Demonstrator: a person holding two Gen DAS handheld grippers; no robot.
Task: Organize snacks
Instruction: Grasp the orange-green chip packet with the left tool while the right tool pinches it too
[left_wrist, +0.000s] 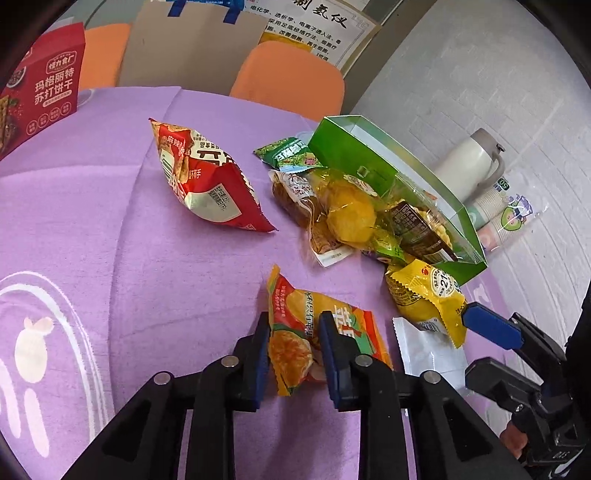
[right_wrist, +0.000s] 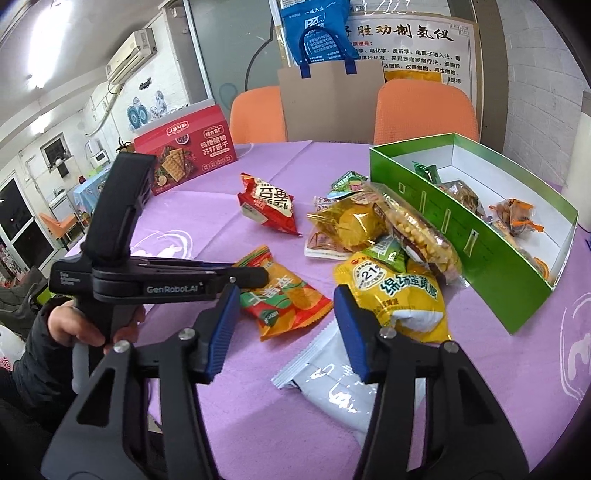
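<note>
Setting: a round surface (right_wrist: 258, 424) draped in a lilac cloth carried loose snack packets and a long, open green cardboard box with a white inside (right_wrist: 476, 243).

Left tool: the left tool (left_wrist: 294, 354) had its two blue-padded fingers either side of an orange and green crinkly foil snack packet (left_wrist: 325, 332). The packet's near end sat between the pads and looked pinched, though still resting on the cloth.

Right tool: the right tool (right_wrist: 286, 334) stood wide apart and held nothing. It hung just above a flat white plastic packet (right_wrist: 332, 384), beside a yellow pillow-shaped snack packet (right_wrist: 399, 295).

Loose snacks: a red and white foil packet (left_wrist: 207, 181) lay alone towards the middle. A heap of clear and yellow wrapped snacks (left_wrist: 351, 210) leaned against the green box's near wall.

Already boxed: a few wrapped snacks, among them an orange-brown one (right_wrist: 515, 218), lay inside.

Step in hand: most likely gripping the orange and green packet for lifting.

Next move: probably raising it clear of the cloth, carrying it over the box's near wall, then letting go inside. The slippery, puffy foil would call for a firm hold.

Also present: a red biscuit carton (right_wrist: 184, 164) at the far edge.
</note>
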